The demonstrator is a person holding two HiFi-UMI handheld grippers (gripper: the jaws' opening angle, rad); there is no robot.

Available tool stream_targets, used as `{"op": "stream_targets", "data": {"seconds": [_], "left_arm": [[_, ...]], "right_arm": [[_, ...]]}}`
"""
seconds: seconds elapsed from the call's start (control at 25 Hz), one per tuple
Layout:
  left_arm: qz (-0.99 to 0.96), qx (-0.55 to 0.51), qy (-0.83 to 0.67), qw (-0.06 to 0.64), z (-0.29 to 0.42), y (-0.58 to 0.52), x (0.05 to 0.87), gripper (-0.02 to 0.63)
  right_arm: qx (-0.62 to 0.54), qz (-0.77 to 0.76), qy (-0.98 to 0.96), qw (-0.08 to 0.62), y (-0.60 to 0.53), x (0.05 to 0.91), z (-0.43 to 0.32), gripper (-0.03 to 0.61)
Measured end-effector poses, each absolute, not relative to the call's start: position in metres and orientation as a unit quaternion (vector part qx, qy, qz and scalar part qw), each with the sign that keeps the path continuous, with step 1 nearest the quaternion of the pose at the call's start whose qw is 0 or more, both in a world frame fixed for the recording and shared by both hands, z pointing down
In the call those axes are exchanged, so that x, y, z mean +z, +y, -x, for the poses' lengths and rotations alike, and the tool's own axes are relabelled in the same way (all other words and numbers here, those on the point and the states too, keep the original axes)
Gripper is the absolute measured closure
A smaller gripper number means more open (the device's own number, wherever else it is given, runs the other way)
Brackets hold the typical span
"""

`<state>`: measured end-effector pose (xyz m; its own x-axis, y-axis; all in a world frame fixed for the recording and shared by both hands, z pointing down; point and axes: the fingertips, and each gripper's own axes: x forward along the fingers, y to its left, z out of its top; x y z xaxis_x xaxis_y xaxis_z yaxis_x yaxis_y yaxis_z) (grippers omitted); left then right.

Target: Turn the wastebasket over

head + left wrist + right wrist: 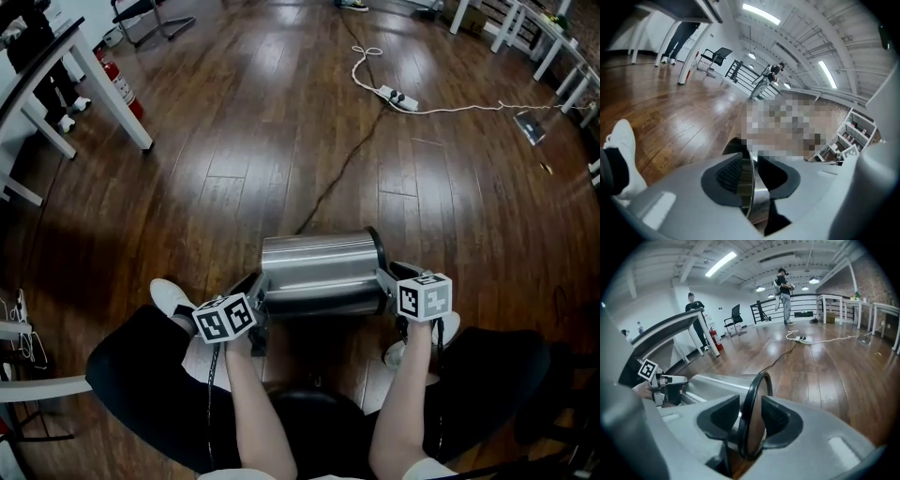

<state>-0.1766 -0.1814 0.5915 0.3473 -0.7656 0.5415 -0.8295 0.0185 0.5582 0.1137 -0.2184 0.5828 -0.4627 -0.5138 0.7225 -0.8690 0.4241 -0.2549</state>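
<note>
The wastebasket (319,267) was brushed metal, smooth and shiny, with bright streaks along its side. The ring (746,399) at its end was smooth and black with a dull sheen, plastic or rubber by its look. The floor (281,112) was dark wood planks, polished and glossy. The left gripper (751,174) and right gripper (750,417) had matt grey plastic shells. Their pads (727,172) were matt black, one visibly ribbed. The cubes (225,319) carried matt black-and-white print.

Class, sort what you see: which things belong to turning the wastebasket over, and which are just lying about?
Job in hand: wastebasket; left gripper; right gripper.
Lying about: power strip; fire extinguisher; office chair.
</note>
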Motion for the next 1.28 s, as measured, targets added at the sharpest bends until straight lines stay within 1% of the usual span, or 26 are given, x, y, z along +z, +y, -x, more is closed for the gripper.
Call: {"op": "stream_targets", "data": {"seconds": [0.08, 0.12, 0.2, 0.36, 0.48, 0.6, 0.72, 0.84, 1.04, 1.28], "left_arm": [[-0.703, 0.026, -0.558, 0.44, 0.173, -0.181, 0.591, 0.518], [-0.704, 0.023, -0.554, 0.443, 0.172, -0.181, 0.591, 0.533], [-0.705, 0.016, -0.548, 0.451, 0.169, -0.181, 0.592, 0.551], [-0.703, 0.004, -0.533, 0.471, 0.164, -0.178, 0.591, 0.558], [-0.706, 0.036, -0.535, 0.462, 0.163, -0.176, 0.59, 0.565], [-0.713, 0.055, -0.537, 0.447, 0.161, -0.174, 0.583, 0.568], [-0.727, 0.042, -0.522, 0.445, 0.152, -0.173, 0.572, 0.573], [-0.735, 0.027, -0.517, 0.438, 0.147, -0.174, 0.559, 0.577], [-0.751, 0.028, -0.525, 0.4, 0.144, -0.184, 0.525, 0.578], [-0.783, 0.042, -0.517, 0.344, 0.129, -0.192, 0.477, 0.578]], "right_arm": [[0.341, -0.422, -0.797, 0.266, -0.214, 0.588, -0.11, 0.448], [0.35, -0.419, -0.798, 0.257, -0.213, 0.589, -0.109, 0.474], [0.355, -0.416, -0.798, 0.253, -0.213, 0.59, -0.109, 0.477], [0.361, -0.416, -0.795, 0.255, -0.21, 0.591, -0.11, 0.482], [0.365, -0.408, -0.801, 0.244, -0.21, 0.589, -0.107, 0.486], [0.37, -0.423, -0.789, 0.249, -0.209, 0.591, -0.114, 0.486], [0.372, -0.439, -0.778, 0.253, -0.208, 0.592, -0.126, 0.485], [0.384, -0.441, -0.775, 0.24, -0.208, 0.593, -0.133, 0.485], [0.42, -0.434, -0.772, 0.199, -0.208, 0.597, -0.13, 0.485], [0.471, -0.416, -0.77, 0.11, -0.203, 0.611, -0.124, 0.485]]}}
